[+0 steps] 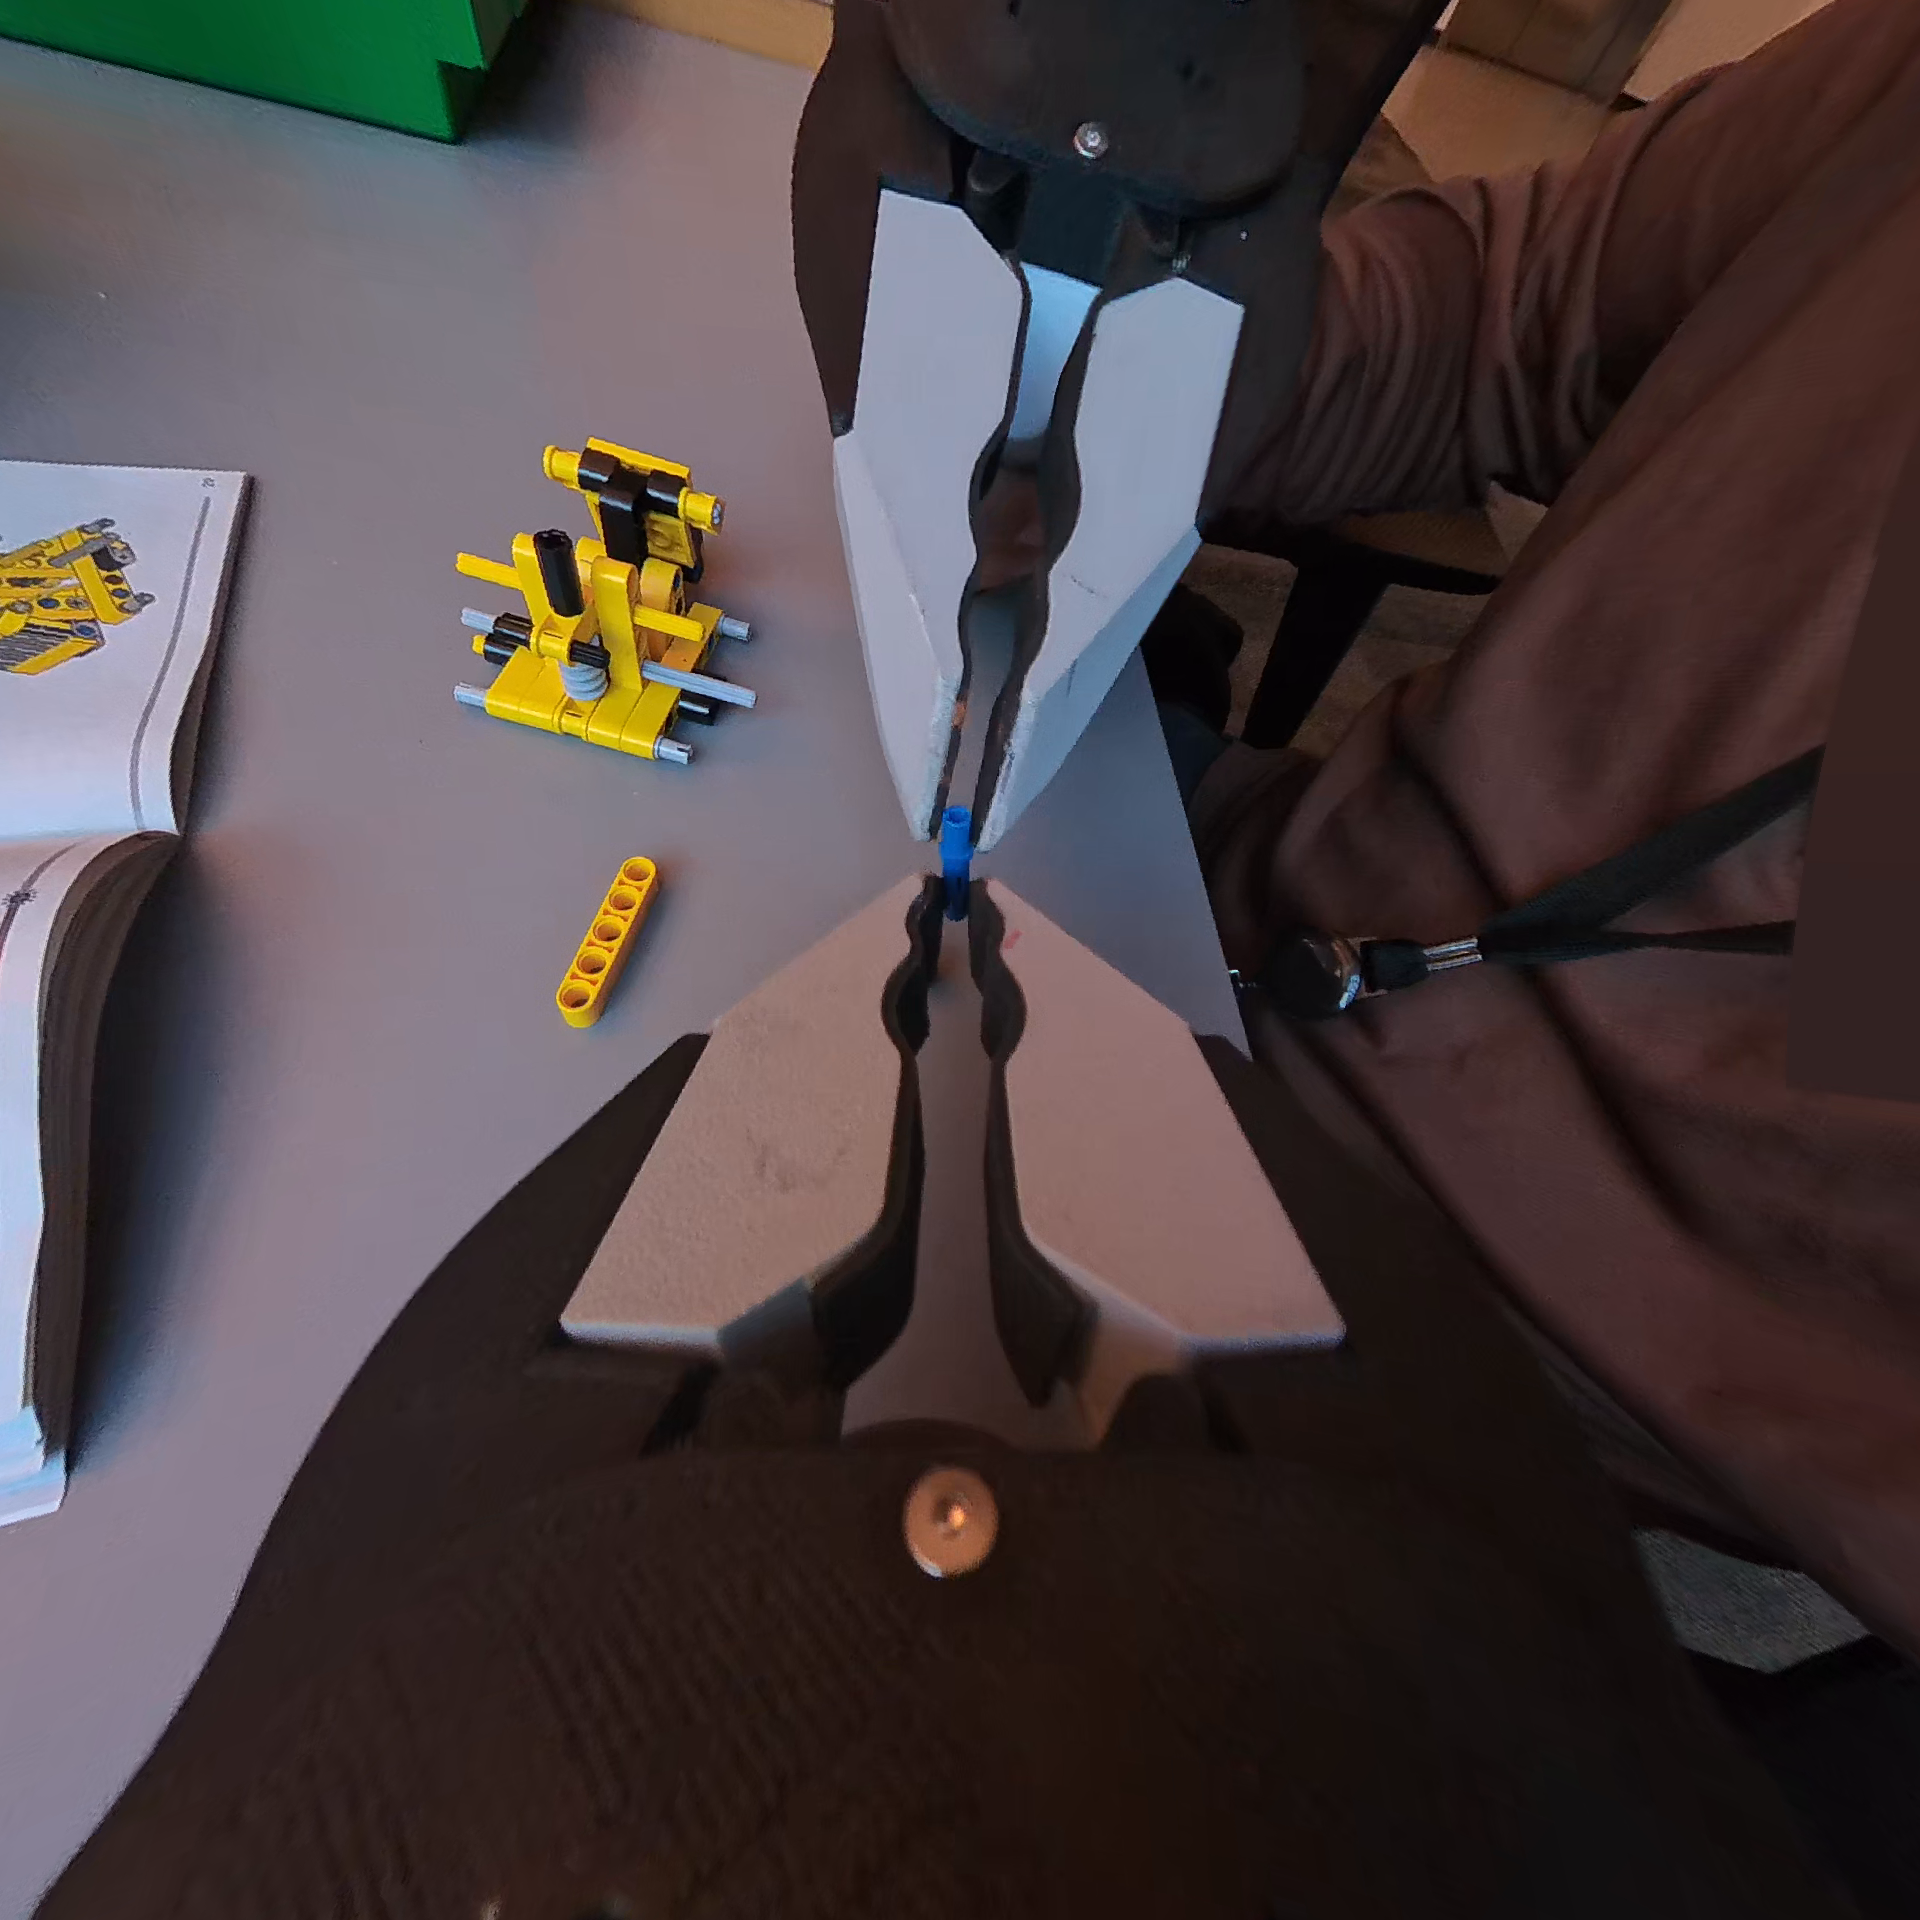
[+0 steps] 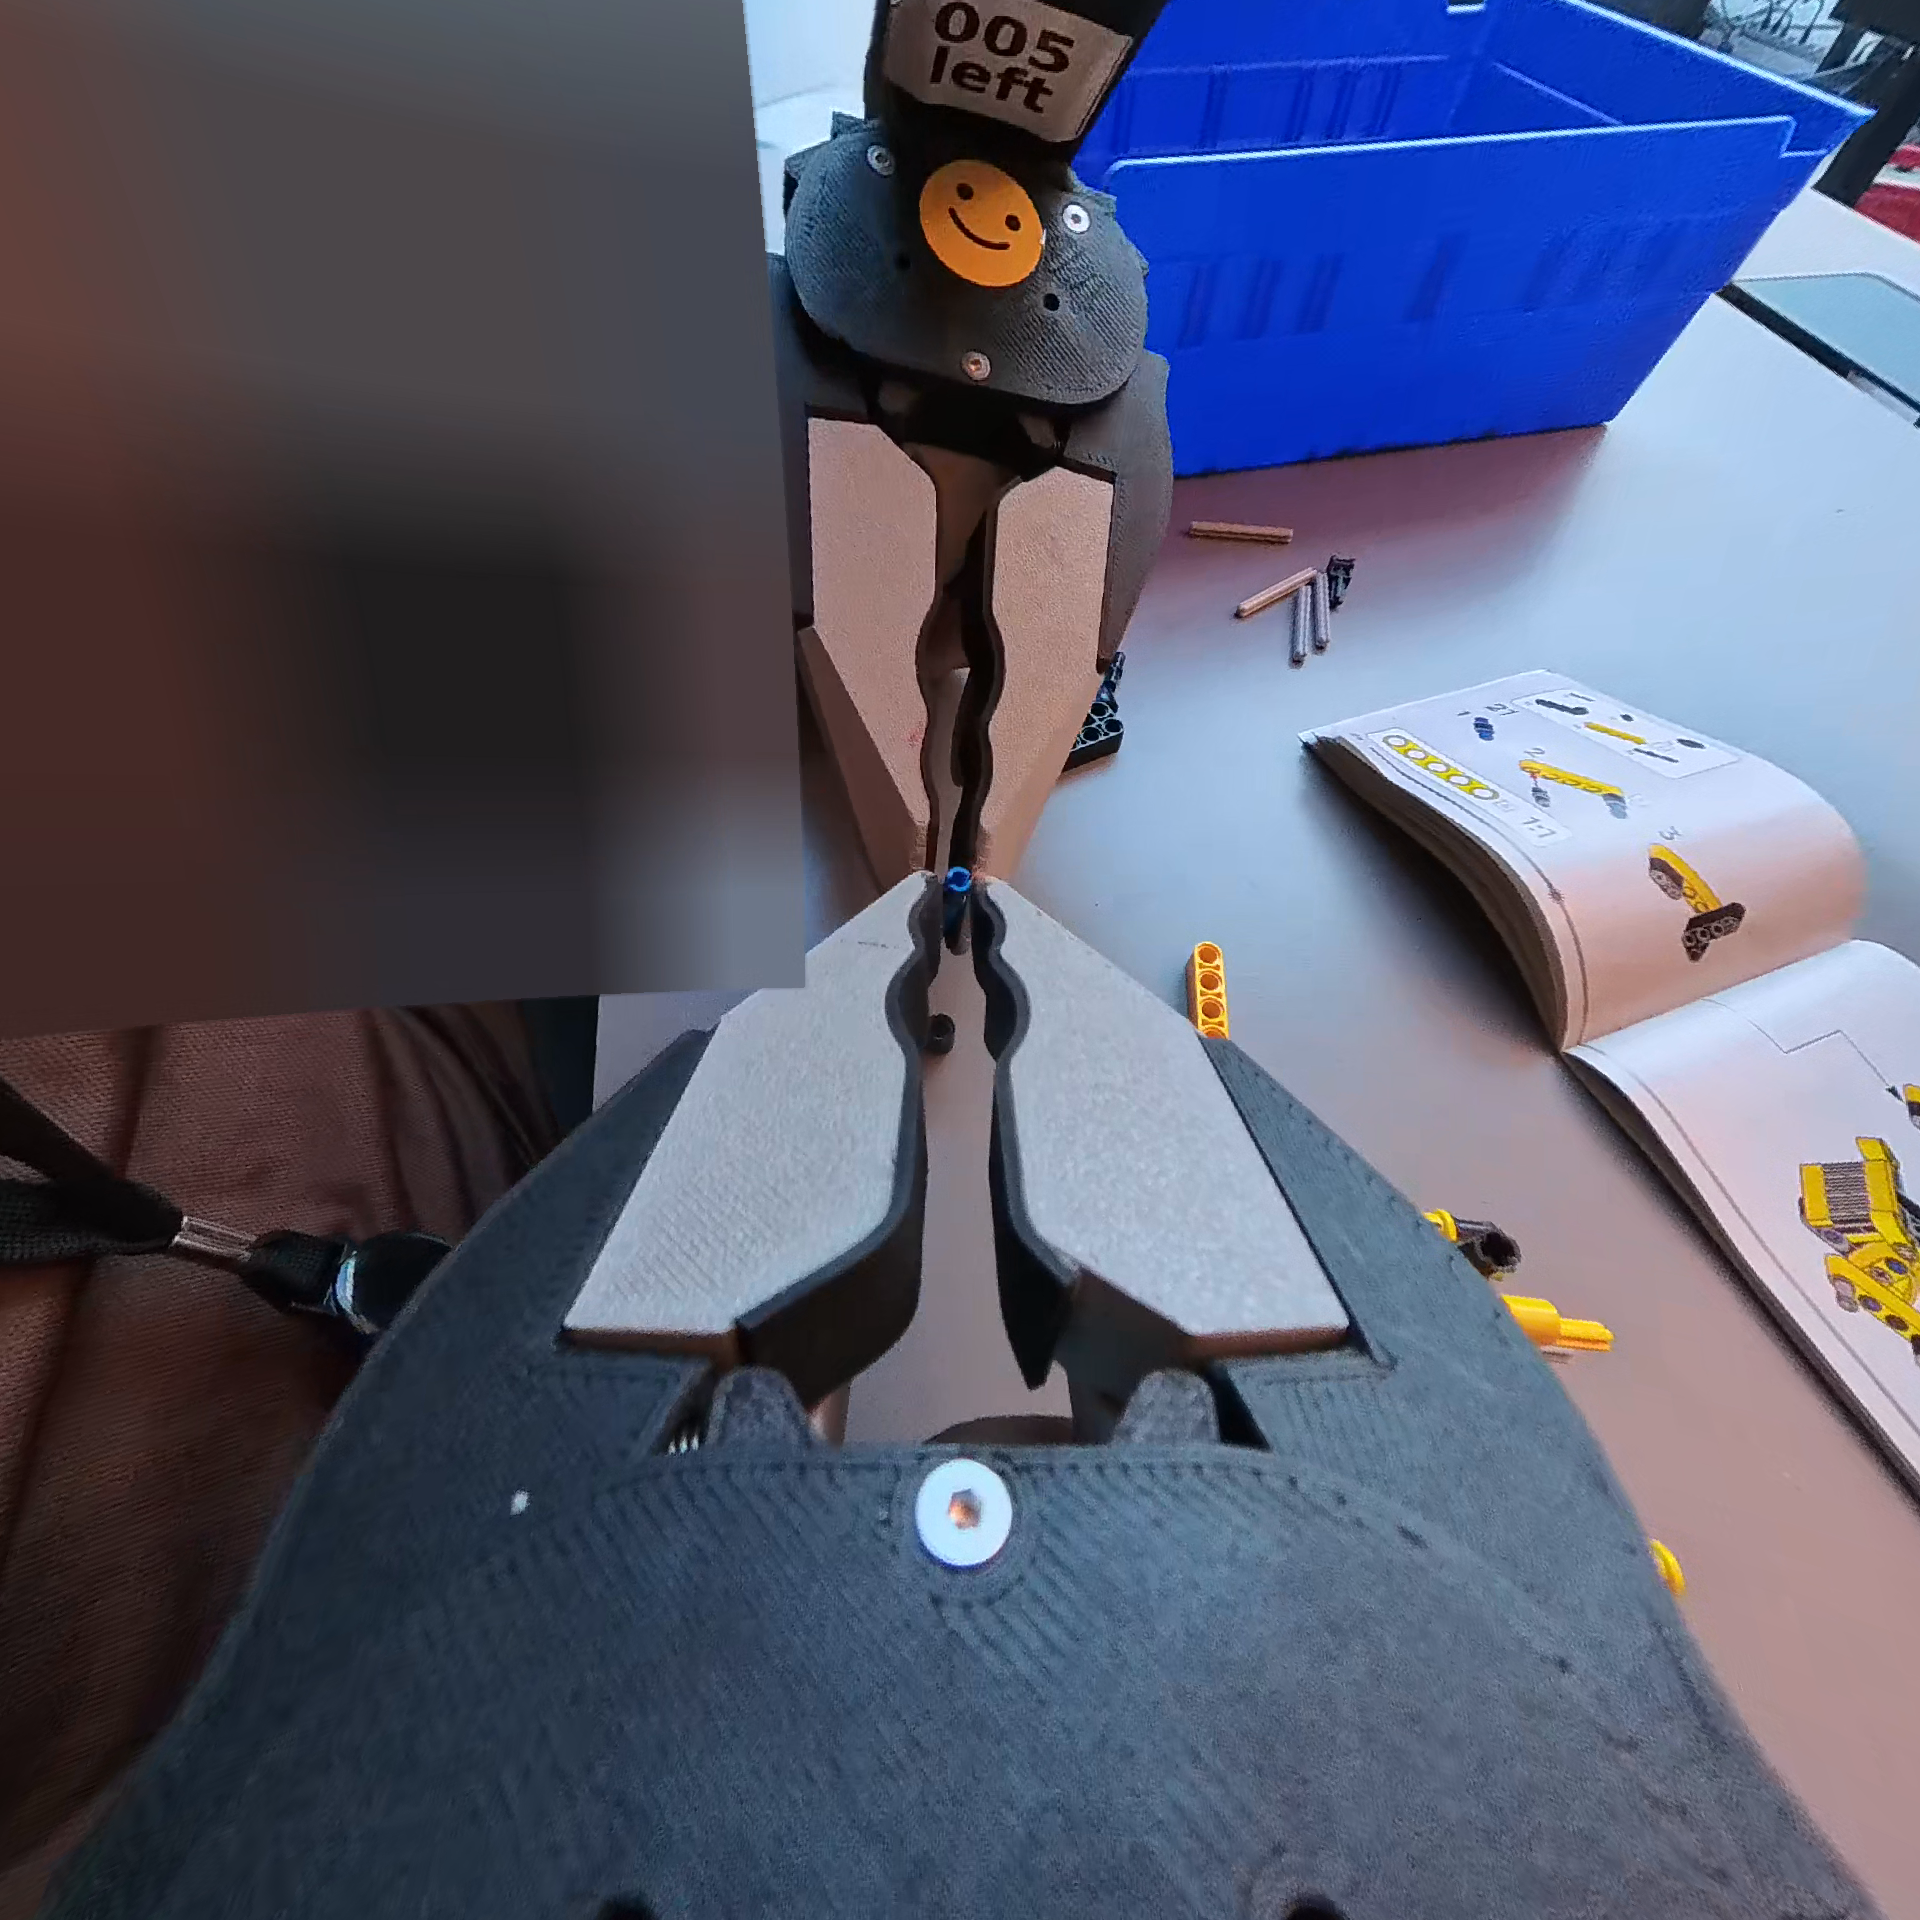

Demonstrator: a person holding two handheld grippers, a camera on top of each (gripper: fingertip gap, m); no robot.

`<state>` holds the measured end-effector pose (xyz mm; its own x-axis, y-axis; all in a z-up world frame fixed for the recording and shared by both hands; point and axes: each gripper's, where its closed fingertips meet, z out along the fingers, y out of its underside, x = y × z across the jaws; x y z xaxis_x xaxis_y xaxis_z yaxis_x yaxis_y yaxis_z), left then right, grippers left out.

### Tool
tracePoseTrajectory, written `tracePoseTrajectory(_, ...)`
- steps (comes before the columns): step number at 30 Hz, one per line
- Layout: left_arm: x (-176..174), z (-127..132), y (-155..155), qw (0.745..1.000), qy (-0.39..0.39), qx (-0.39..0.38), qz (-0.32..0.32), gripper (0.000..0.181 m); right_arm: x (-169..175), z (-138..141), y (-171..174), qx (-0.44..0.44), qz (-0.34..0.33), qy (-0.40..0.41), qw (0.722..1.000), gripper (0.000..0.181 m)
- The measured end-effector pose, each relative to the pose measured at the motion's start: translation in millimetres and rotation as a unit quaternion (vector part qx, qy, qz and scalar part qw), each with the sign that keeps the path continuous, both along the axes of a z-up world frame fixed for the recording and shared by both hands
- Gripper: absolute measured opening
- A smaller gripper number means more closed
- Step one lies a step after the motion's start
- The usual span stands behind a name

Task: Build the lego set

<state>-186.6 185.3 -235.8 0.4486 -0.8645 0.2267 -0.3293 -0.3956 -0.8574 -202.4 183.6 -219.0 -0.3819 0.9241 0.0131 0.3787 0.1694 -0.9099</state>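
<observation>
A small blue pin (image 1: pixel 954 854) is held in the air between both grippers, tip to tip, above the grey table's (image 1: pixel 364 312) near edge. My left gripper (image 1: pixel 949 896) is shut on its lower end. My right gripper (image 1: pixel 963 826) comes from the opposite side and is shut on its other end. In the right wrist view the blue pin (image 2: pixel 958 881) sits between my right gripper (image 2: pixel 956 902) and the left gripper (image 2: pixel 956 857). A half-built yellow model (image 1: pixel 603 613) stands on the table to the left. A yellow beam (image 1: pixel 608 940) lies in front of it and also shows in the right wrist view (image 2: pixel 1207 987).
An open instruction booklet (image 1: pixel 94 727) lies at the left and also shows in the right wrist view (image 2: pixel 1610 831). A green box (image 1: pixel 312 62) and a blue bin (image 2: pixel 1455 260) stand at the back. Loose axles (image 2: pixel 1283 597) and small black parts (image 2: pixel 940 1034) lie on the table. A person in brown clothing (image 1: pixel 1558 935) sits at the table edge. Left and right tips are no more than a few centimetres apart.
</observation>
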Motion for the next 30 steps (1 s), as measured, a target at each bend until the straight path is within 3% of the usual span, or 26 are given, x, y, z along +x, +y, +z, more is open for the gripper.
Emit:
tracePoseTrajectory(10, 0, -10, 0, 0.999, 0.026, -0.022, 0.005, 0.003, 5, -13, 0, 0.007, 0.016, -0.051, 0.999, 0.000)
tracePoseTrajectory(13, -8, -24, 1, 0.997, 0.075, -0.027, 0.016, 0.016, 5, -25, -1, 0.011, 0.019, -0.078, 0.997, 0.000)
tracePoseTrajectory(17, -8, -37, -2, 0.992, 0.124, -0.026, 0.004, 0.013, 4, -33, -2, 0.024, 0.021, -0.101, 0.994, 0.000)
tracePoseTrajectory(23, -8, -36, -2, 0.993, 0.118, -0.027, 0.003, 0.008, 4, -21, -1, 0.016, 0.018, -0.080, 0.996, 0.000)
tracePoseTrajectory(30, -8, -38, -3, 0.992, 0.122, -0.030, 0.001, 0.006, 5, -32, 0, 0.039, 0.016, -0.097, 0.994, 0.001)
